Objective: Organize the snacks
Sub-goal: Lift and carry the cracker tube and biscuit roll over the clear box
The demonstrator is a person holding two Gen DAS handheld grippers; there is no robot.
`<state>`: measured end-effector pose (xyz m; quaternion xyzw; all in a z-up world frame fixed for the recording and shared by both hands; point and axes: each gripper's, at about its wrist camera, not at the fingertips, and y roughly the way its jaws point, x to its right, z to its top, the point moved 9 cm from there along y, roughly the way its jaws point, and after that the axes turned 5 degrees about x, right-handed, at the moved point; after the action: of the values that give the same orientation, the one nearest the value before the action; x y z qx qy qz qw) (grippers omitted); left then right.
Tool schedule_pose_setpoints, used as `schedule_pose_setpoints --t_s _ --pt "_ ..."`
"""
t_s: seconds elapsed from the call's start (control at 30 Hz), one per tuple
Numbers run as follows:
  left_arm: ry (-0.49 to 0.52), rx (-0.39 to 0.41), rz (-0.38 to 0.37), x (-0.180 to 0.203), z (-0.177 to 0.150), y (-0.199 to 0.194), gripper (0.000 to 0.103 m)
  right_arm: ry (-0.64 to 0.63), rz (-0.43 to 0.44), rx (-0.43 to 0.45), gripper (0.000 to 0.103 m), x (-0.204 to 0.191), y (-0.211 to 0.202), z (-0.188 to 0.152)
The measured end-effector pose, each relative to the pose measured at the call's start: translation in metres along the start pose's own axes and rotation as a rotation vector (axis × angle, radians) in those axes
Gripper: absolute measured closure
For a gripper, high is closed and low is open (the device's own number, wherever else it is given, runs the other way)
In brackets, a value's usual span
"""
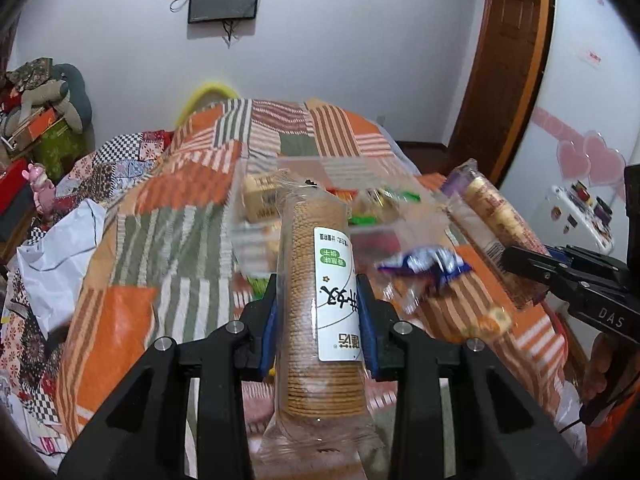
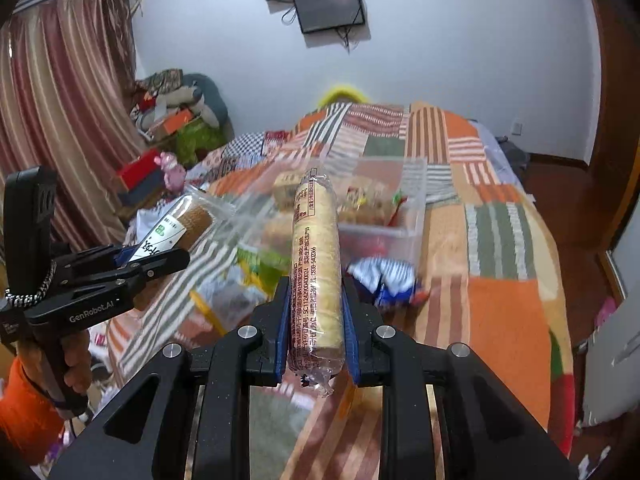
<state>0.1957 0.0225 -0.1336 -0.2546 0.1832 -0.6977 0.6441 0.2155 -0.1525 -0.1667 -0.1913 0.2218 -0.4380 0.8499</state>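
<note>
My left gripper (image 1: pixel 318 300) is shut on a clear sleeve of brown round biscuits (image 1: pixel 316 292) with a white label, held above the bed. My right gripper (image 2: pixel 316 296) is shut on a paler roll of biscuits (image 2: pixel 316 264) with red print. Each gripper shows in the other's view: the right one (image 1: pixel 520 264) with its roll (image 1: pixel 494 210), the left one (image 2: pixel 168 260) with its sleeve (image 2: pixel 188 220). A clear plastic box (image 2: pixel 412 200) holding several small snack packs sits on the bed ahead of both grippers. A blue-and-white wrapped snack (image 2: pixel 384 280) lies in front of the box.
The bed is covered by an orange, green and white patchwork quilt (image 2: pixel 500 240). Loose snack bags (image 2: pixel 248 264) lie left of the box. A white bag (image 1: pixel 60 252) lies at the bed's left edge. Clutter and curtains (image 2: pixel 60 120) stand at the left, a wooden door (image 1: pixel 504 72) at the right.
</note>
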Motion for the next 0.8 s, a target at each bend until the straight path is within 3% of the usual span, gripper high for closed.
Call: schedule_pose_setpoints --t_s 0.43,0.8 --pt "-0.019 0.017 0.047 -0.032 0.052 0.048 0.069 0.041 -0.11 0.073 0.082 0.044 0.032 0.054" --pt "-0.023 -0.059 0.062 -0.047 0.056 0.111 0.069 0.078 -0.16 0.023 0.082 0.07 0.075 0.06"
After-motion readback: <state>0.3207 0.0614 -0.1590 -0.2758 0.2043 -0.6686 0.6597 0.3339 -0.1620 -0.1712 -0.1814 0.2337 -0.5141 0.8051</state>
